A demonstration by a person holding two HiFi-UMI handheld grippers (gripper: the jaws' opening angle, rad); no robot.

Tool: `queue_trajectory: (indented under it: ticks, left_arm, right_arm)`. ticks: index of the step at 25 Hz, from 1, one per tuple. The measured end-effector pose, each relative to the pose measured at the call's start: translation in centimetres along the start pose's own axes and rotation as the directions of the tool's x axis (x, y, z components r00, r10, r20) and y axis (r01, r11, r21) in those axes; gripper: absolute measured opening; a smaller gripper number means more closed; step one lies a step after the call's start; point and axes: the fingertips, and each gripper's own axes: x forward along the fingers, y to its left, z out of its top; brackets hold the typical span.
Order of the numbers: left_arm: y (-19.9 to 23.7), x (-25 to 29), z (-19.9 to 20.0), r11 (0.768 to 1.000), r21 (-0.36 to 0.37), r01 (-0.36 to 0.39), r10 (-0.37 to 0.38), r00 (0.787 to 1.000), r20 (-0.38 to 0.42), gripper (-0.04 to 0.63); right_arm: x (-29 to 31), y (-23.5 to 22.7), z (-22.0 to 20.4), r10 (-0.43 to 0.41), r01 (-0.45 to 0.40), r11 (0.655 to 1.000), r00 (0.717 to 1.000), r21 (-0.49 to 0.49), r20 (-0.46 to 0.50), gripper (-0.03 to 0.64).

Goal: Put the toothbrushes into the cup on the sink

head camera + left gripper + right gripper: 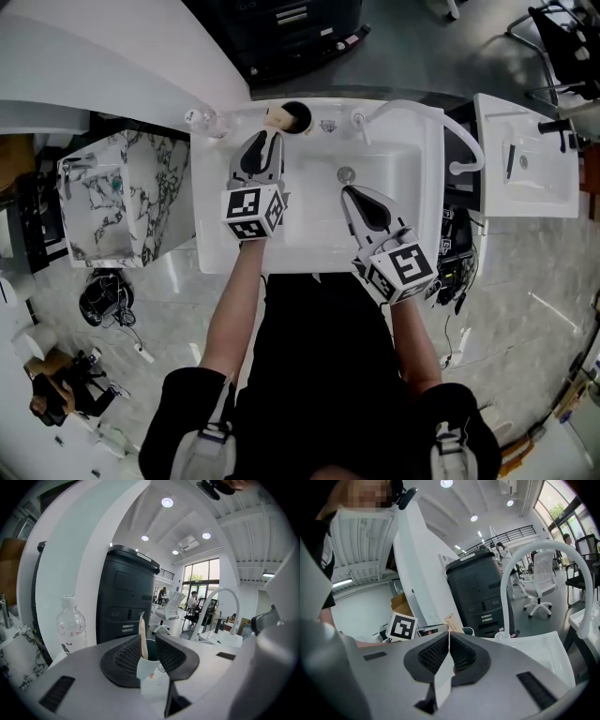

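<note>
A clear plastic bottle (71, 627) with a white cap stands in front of a tall dark grey office machine (125, 597) with drawer fronts, and recessed round ceiling lights (167, 502) shine overhead. Beyond the machine, white swivel chairs (168, 609) stand near large windows, and a brown cardboard box (401, 604) leans by a white wall. From above, a marble-patterned cabinet (122, 192) sits at the left, a second white washstand (525, 159) at the right, and a dark rounded object with cables (105, 302) lies on the glossy pale floor (525, 319).
</note>
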Motion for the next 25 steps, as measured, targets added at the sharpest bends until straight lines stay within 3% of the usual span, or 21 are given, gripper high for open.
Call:
queue_trajectory:
  ticks: [25]
  left_arm:
    - [-4.4, -7.2, 1.8, 0.997, 0.060, -0.045, 0.040, 0.996, 0.076, 0.014]
  right_arm:
    - [-3.7, 1.8, 0.4, 0.073, -0.071, 0.997, 0.995, -0.020, 0.075, 0.032]
